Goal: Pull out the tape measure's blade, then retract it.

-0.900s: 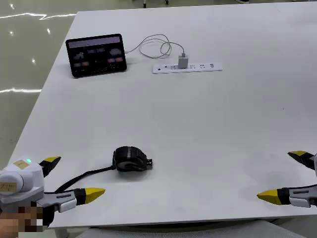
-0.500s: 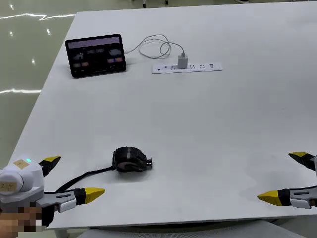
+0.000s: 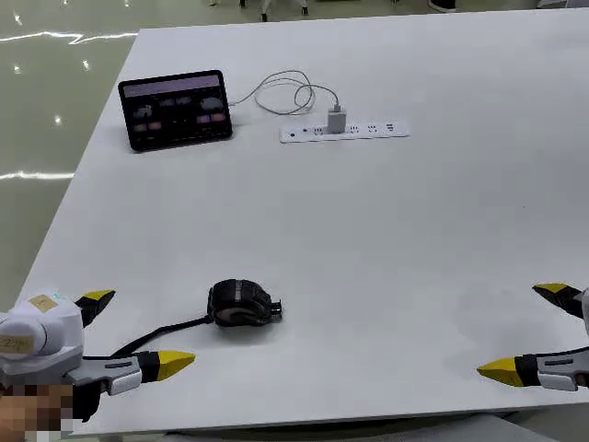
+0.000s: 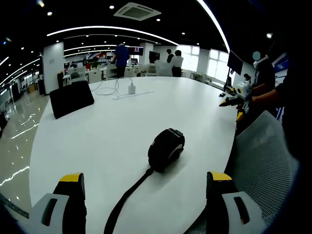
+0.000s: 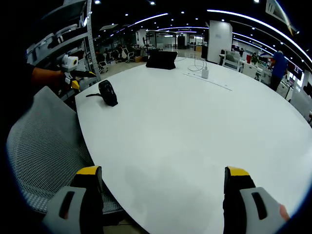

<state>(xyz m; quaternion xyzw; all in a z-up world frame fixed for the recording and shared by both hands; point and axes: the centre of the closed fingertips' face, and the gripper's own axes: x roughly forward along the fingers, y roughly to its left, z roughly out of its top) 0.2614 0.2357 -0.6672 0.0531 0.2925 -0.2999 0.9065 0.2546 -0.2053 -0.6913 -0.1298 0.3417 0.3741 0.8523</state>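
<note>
A black tape measure [image 3: 241, 302] lies on the white table [image 3: 386, 221], blade in, with its black wrist strap [image 3: 161, 332] trailing toward the near left edge. My left gripper [image 3: 138, 331] stands open just left of it, and the strap runs between the yellow fingertips. Seen from the left gripper view, the tape measure [image 4: 166, 147] sits a short way ahead of the open left gripper [image 4: 146, 181]. My right gripper [image 3: 536, 331] is open at the table's near right edge, far from the tape measure [image 5: 107, 92]. It holds nothing.
A dark tablet [image 3: 175, 108] stands propped at the far left of the table. A white power strip [image 3: 345, 131] with a plugged charger and looped cable [image 3: 290, 90] lies beyond the middle. A grey mesh chair [image 5: 44, 161] sits at the near edge.
Only the head camera has shifted slightly. The grippers and tape measure have stayed put.
</note>
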